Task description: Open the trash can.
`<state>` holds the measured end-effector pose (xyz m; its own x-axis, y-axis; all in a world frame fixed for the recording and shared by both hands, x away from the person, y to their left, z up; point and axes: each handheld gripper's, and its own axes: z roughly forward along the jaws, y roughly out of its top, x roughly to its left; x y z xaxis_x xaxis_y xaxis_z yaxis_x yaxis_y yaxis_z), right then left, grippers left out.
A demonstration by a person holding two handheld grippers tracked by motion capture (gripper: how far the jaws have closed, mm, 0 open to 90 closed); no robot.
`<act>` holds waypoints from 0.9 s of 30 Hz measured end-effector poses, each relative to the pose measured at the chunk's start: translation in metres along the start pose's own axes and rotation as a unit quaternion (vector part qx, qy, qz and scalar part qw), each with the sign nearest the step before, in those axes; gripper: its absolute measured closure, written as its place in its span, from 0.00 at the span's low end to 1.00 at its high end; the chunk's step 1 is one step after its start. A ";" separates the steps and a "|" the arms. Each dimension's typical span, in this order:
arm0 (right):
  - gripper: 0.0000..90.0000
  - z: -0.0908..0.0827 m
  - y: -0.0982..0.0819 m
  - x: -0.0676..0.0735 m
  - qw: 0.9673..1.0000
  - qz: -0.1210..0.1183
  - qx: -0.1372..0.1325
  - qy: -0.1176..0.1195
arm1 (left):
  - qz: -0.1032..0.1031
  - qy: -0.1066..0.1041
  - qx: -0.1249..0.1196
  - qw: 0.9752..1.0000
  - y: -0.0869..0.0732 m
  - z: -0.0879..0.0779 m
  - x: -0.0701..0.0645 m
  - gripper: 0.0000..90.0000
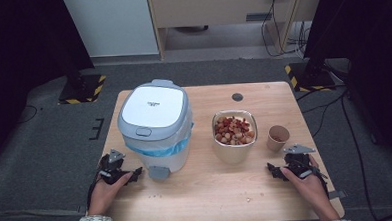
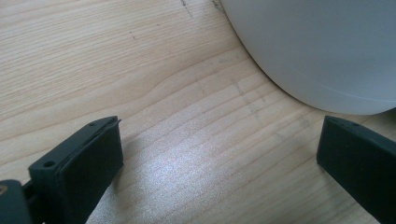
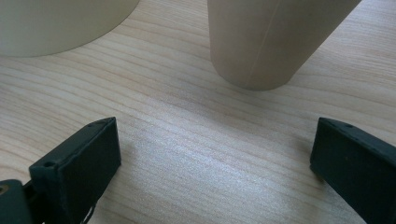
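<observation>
A wooden table [image 1: 207, 195] carries a white lidded bin [image 1: 155, 123] lined with a blue bag (its pedal faces the person), then a steel bowl [image 1: 235, 151] of red and tan pieces, then a small paper cup [image 1: 278, 138] just right of the bowl. The left gripper [image 1: 134, 174] rests on the table just beside the bin's base, jaws spread wide with nothing between them. The right gripper [image 1: 271, 168] rests near the cup, apart from it, jaws likewise released and empty.
</observation>
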<state>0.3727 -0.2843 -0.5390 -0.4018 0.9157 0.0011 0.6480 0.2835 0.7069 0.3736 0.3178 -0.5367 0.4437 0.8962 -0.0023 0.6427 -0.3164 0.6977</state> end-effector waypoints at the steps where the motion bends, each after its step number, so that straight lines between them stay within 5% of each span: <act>1: 0.02 0.000 0.000 0.000 1.000 0.000 0.000 0.000 | 0.000 0.000 0.000 1.000 0.000 0.000 0.000 0.00; 6: 0.02 0.000 0.000 0.000 1.000 -0.001 0.000 0.001 | -0.001 0.002 0.004 1.000 0.001 -0.002 -0.002 0.01; 27: 0.02 -0.001 -0.001 0.000 1.000 -0.003 0.000 0.004 | 0.062 -0.039 -0.026 0.997 0.017 -0.042 -0.037 0.75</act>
<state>0.3714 -0.2847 -0.5390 -0.4118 0.9113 0.0028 0.6460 0.2897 0.7062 0.3412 0.2921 -0.4948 0.5663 0.8236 0.0327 0.5473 -0.4054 0.7322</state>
